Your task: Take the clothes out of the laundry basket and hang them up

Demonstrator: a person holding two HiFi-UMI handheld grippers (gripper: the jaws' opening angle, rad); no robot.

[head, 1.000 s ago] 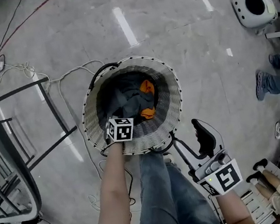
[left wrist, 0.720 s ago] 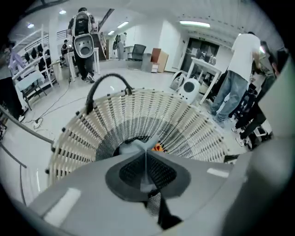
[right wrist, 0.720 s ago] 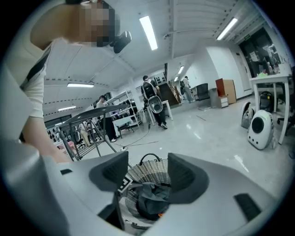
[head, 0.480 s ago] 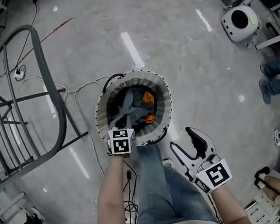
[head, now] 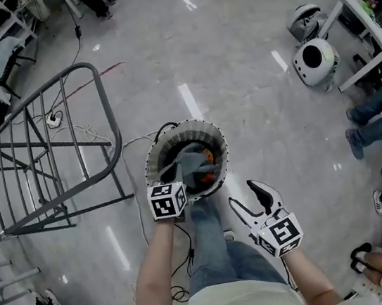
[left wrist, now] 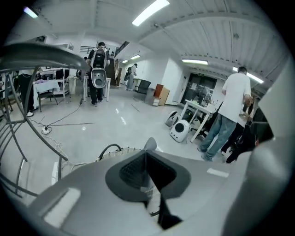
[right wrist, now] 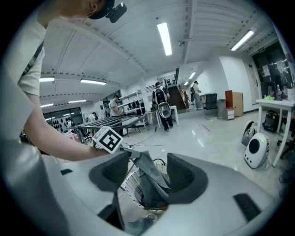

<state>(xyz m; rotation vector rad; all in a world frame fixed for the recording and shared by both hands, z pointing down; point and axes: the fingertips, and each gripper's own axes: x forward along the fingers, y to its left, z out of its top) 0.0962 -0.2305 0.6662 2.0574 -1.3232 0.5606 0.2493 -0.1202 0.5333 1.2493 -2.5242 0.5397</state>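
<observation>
Left hand-held gripper (head: 170,182) is pinched tight on a fold of the grey garment (head: 190,167), which trails limply down into the laundry basket (head: 150,170). Right hand-held gripper (head: 251,200) gapes empty alongside. Soft, light, floppy cloth, so I'd say take a free edge next

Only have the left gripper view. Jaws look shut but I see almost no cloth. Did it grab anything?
Observer: Yes. In the right gripper view a grey garment hangs from the left gripper down into the basket.
Operator: Right gripper?
Observer: The head view shows the right gripper open and empty, off to the basket's side.
Operator: More in the basket?
Observer: An orange piece shows beside the grey one.
</observation>
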